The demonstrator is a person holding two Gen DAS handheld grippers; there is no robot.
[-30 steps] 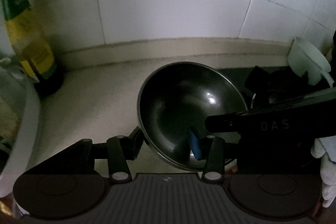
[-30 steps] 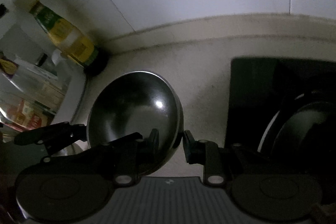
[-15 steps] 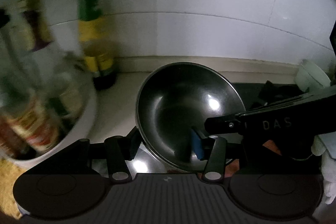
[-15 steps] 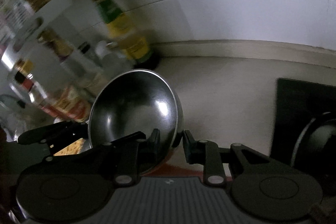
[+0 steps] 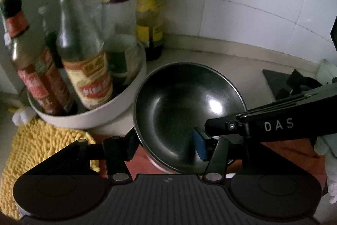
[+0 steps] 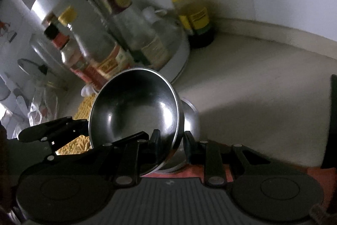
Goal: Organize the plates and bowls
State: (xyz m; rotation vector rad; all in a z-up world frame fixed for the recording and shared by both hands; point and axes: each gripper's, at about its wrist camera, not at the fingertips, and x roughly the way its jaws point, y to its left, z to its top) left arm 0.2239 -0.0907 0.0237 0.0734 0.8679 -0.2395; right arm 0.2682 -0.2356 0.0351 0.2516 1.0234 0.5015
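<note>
Above the counter edge, steel bowl (image 5: 187,111) held tilted by both grippers: left gripper (image 5: 166,146) and right gripper (image 6: 171,140) each pinch its rim, likely for steady carrying. Second bowl (image 6: 190,117) sits just beneath; bottle tray (image 5: 92,117) beside.

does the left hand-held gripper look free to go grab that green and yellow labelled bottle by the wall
Probably not yet. The left hand-held gripper straddles the rim of the shiny steel bowl, which the right hand-held gripper also grips. The green and yellow labelled bottle stands unobstructed beyond.
</note>
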